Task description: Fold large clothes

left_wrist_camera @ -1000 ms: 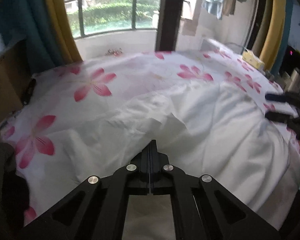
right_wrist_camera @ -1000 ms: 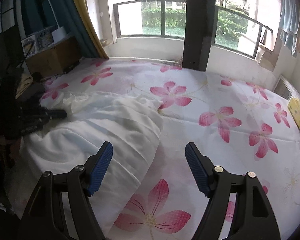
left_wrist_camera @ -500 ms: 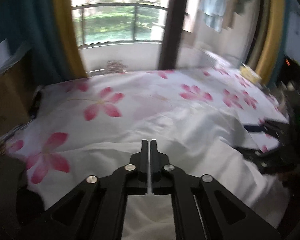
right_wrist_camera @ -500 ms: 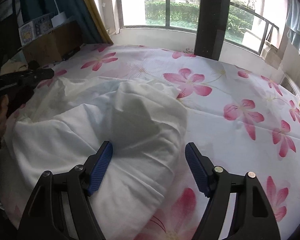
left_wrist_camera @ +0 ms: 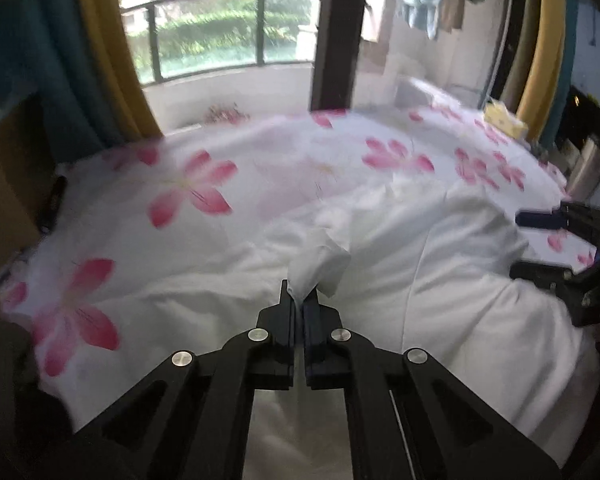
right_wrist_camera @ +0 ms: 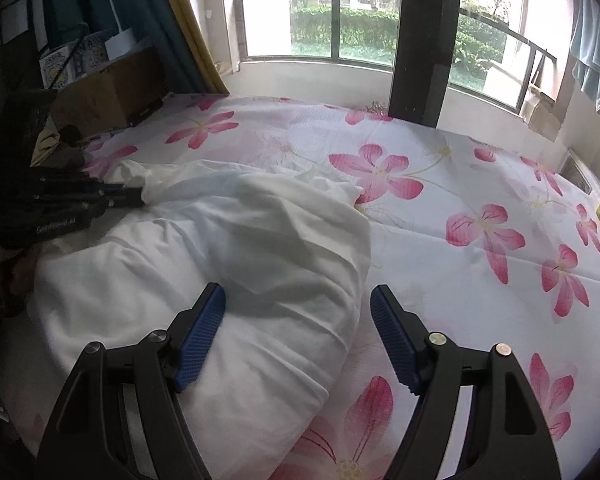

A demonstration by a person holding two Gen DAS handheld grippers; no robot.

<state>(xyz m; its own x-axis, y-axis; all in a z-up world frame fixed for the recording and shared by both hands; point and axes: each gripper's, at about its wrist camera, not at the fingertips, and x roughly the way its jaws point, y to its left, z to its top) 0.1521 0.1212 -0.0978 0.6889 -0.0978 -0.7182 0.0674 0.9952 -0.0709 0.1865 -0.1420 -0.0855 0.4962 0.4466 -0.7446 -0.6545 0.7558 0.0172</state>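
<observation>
A large white garment (right_wrist_camera: 240,248) lies bunched on the flowered bedsheet (right_wrist_camera: 460,200). My left gripper (left_wrist_camera: 300,296) is shut on a tuft of the white garment (left_wrist_camera: 440,272), which sticks up from its tips. In the right wrist view the left gripper (right_wrist_camera: 136,200) reaches in from the left and pinches the garment's far left edge. My right gripper (right_wrist_camera: 296,296) stands open just above the garment's near right part; its blue pads (right_wrist_camera: 200,340) are apart and hold nothing. From the left wrist view the right gripper (left_wrist_camera: 536,246) shows at the right edge, open.
The bed fills both views, with windows and a dark post behind it. A cardboard box (right_wrist_camera: 112,96) and curtains stand at the left. A yellow box (left_wrist_camera: 504,120) sits at the bed's far right corner. A hand (right_wrist_camera: 12,276) holds the left gripper.
The left gripper now has a tuft of white cloth in its tips. The right gripper moved left from over the sheet to over the garment, which has bunched up higher.
</observation>
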